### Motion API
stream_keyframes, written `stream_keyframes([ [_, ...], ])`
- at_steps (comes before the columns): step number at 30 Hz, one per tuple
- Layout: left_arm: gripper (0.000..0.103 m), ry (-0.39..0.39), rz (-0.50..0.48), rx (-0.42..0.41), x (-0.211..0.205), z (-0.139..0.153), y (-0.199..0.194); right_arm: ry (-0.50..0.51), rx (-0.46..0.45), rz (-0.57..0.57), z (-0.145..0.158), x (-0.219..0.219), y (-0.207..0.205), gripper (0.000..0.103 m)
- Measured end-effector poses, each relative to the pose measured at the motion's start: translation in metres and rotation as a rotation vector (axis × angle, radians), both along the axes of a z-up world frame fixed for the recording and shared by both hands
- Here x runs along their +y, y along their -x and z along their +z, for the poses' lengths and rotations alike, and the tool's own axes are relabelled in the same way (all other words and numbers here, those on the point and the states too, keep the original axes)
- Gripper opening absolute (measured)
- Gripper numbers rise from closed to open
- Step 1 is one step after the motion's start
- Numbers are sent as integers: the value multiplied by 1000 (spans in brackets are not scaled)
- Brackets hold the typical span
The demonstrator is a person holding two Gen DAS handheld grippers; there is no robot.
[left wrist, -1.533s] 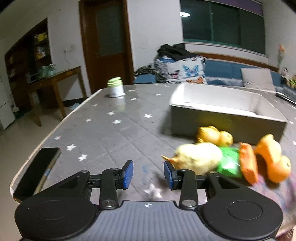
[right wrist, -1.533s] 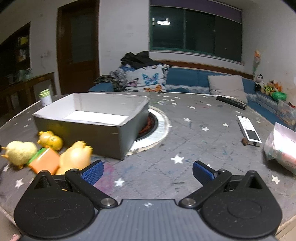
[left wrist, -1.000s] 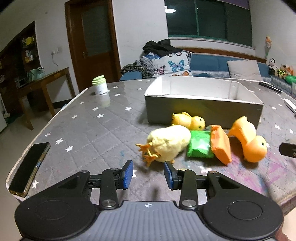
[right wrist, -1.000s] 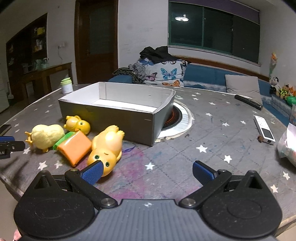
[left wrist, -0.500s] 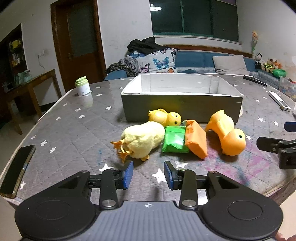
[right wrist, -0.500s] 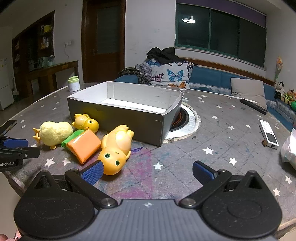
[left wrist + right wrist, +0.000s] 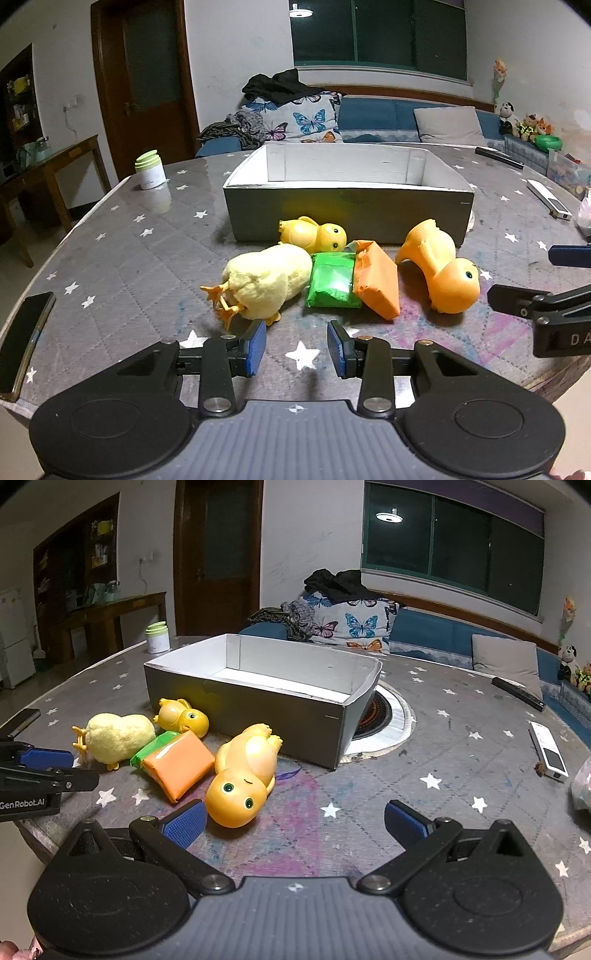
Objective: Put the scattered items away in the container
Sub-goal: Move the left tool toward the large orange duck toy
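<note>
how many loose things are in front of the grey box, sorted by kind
Duck and chick toys: 3: fluffy pale yellow plush chick, small yellow rubber duck, large orange rubber duck
Soft packets: 2: green packet, orange packet
Total: 5, none in the grey box

A grey star-print table (image 7: 122, 258) carries everything. Ahead of the left tongs (image 7: 296, 347) lie a plush chick (image 7: 267, 280), green pack (image 7: 332, 282), orange pack (image 7: 378, 286) and small duck (image 7: 314, 236); the box (image 7: 347, 218) stands beyond. A big duck (image 7: 245, 771) lies just past the right tongs (image 7: 295, 825)' left finger. A phone (image 7: 22, 343) lies far left, a jar (image 7: 149, 175) far beyond.
</note>
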State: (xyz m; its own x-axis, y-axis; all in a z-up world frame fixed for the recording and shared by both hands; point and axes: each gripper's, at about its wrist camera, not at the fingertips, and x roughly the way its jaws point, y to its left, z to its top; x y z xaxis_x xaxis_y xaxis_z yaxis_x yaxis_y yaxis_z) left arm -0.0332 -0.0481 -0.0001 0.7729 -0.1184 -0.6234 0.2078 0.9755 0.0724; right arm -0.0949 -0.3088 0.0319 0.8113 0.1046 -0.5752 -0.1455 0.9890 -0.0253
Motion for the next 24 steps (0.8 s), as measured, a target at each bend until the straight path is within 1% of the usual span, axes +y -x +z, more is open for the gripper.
stream_keyframes([
  [12,39,-5,-26,13,-7,-3,-6,-7,19,15,-4,3,-6,103],
  [24,39,-2,-31,21,-9,-3,-7,-8,30,31,-6,8,-7,103],
])
